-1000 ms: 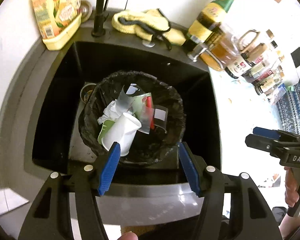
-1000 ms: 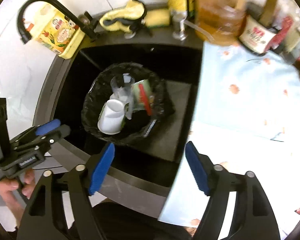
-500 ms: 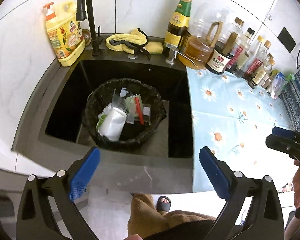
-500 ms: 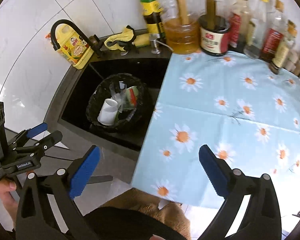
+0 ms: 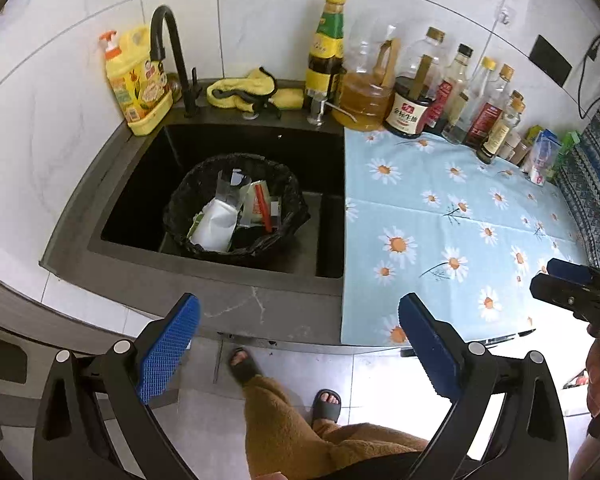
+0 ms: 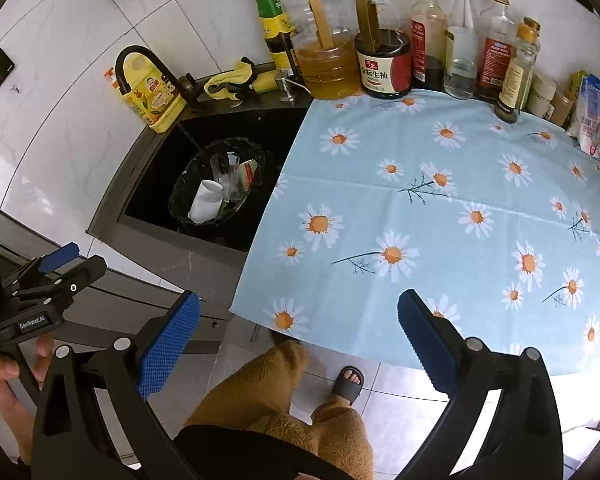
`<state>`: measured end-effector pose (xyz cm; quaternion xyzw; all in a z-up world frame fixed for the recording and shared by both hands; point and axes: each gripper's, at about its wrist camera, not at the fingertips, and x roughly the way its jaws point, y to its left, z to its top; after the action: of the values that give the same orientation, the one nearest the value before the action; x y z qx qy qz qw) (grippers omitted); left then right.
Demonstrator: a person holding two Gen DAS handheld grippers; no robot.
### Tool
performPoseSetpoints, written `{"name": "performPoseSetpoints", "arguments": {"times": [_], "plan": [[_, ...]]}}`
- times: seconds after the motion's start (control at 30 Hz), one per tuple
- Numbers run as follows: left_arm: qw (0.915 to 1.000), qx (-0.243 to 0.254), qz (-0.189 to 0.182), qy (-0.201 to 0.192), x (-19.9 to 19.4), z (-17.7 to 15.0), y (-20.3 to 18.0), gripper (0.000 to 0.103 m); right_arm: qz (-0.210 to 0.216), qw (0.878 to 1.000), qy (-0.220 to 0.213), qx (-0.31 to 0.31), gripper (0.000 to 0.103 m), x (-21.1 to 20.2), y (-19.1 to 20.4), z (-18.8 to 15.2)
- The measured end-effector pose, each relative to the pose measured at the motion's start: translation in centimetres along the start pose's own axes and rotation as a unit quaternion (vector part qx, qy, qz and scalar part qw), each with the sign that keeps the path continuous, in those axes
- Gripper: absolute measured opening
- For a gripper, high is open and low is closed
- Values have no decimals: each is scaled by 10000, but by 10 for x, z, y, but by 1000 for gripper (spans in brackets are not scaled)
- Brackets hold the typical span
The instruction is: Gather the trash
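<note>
Both tools [image 5: 298,350] [image 6: 298,346] have pulled back from the bin [image 5: 236,206], jaws wide, empty; at ten o'clock, we'd pinch its light, crushable cup [image 5: 216,226] by the rim.

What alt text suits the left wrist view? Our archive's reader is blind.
The open left gripper hangs empty before a black sink holding a black-lined trash bin with a white cup and wrappers. Bottles line a daisy-print cloth.

Counts around the sink

One bin [image 5: 236,210] holding one white cup [image 5: 216,226]; one faucet [image 5: 168,52], one yellow soap bottle [image 5: 134,80], one yellow cloth [image 5: 244,90], two tongs [image 5: 296,344] [image 6: 298,342], two sandalled feet.
</note>
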<state>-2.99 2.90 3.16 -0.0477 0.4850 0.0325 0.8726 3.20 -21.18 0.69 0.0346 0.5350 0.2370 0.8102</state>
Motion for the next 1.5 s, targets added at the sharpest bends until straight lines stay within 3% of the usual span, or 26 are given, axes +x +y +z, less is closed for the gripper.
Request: {"name": "performPoseSetpoints", "arguments": {"times": [0.27, 1.5], "plan": [[9999, 96, -25, -72, 0, 1, -6, 97, 40, 9998, -158, -68, 98, -2, 6, -1], [9999, 30, -143, 7, 6, -7, 9, 97, 78, 10000, 6, -2, 98, 15, 21, -2]]}}
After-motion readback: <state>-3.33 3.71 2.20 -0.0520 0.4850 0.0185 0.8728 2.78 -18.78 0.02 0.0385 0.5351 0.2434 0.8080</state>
